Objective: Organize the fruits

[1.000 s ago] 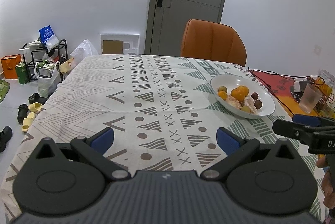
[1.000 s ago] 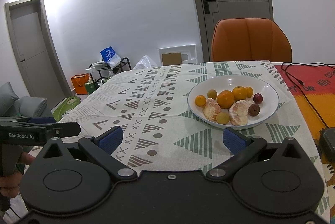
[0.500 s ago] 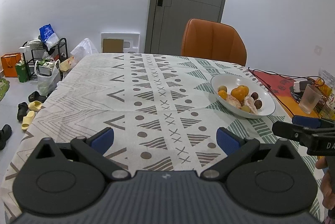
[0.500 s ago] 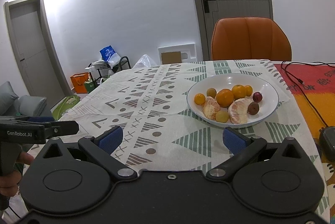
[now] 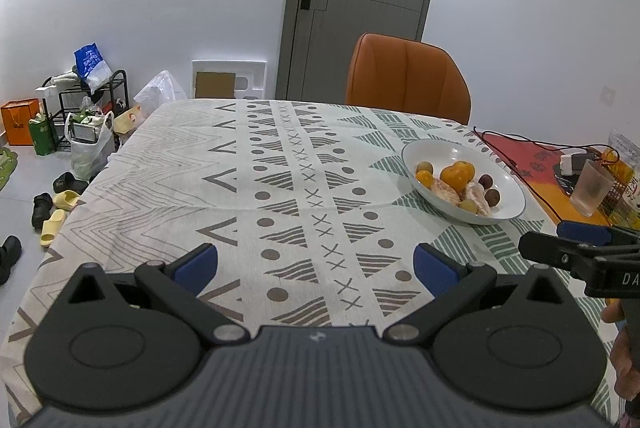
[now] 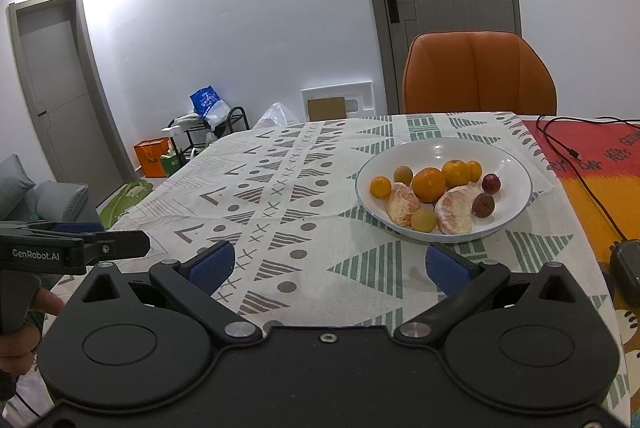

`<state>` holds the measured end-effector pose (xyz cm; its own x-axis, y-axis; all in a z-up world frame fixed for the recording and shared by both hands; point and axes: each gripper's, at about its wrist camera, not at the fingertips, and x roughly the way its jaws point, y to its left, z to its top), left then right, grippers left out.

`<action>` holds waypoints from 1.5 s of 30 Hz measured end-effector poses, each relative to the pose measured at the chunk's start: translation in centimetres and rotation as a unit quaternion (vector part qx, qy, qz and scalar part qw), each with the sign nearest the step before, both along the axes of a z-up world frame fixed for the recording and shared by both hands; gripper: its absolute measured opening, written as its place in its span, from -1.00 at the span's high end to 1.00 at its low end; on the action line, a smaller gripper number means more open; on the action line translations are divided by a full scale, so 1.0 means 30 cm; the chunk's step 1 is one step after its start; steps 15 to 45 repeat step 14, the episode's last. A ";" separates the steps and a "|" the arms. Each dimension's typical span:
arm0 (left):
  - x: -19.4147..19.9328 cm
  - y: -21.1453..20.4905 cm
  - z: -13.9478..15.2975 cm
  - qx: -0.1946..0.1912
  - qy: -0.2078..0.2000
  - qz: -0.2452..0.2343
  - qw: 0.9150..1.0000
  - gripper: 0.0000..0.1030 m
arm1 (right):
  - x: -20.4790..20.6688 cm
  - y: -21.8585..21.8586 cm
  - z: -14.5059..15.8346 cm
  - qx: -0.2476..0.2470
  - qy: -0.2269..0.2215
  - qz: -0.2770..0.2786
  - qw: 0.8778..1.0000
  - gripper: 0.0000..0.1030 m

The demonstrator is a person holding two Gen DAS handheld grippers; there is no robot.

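Right now every fruit in view sits inside the white bowl (image 6: 516, 188) on the right side of the tabletop (image 6: 280, 196), in front of the orange chair (image 6: 478, 72). From the right wrist view the heap holds whole oranges (image 6: 429, 184), two peeled orange halves (image 6: 456, 209), small yellowish round fruits (image 6: 424, 220) and two dark red ones (image 6: 483, 205), all touching or just beside one another. No fruit lies loose on the patterned cloth.

Both tools hover low at the near edge, well apart from the bowl. The left gripper (image 5: 316, 264) has its blue pads spread wide with nothing between them; the right gripper (image 6: 326, 266) is likewise spread and empty, aimed roughly toward the bowl.

How far along this is, the scene cannot settle. It fits a gathering job whose fruit already lies collected in one dish, and it equally fits a mixed heap waiting to be sorted by kind. No second dish shows on the cloth; only a plastic cup (image 5: 591, 188) and cables stand at the far right.
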<state>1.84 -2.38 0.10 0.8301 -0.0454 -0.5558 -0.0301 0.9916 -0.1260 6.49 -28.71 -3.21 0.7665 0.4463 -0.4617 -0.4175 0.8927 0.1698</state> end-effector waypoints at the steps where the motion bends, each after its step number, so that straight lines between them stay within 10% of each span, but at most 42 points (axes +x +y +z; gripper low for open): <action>1: 0.000 0.000 0.000 0.000 0.000 -0.001 1.000 -1.00 | 0.000 0.000 0.000 0.000 0.000 0.000 1.000 -1.00; 45: -0.005 -0.010 0.000 -0.002 -0.001 -0.002 1.000 -1.00 | -0.001 -0.001 -0.004 0.000 0.003 0.000 1.000 -1.00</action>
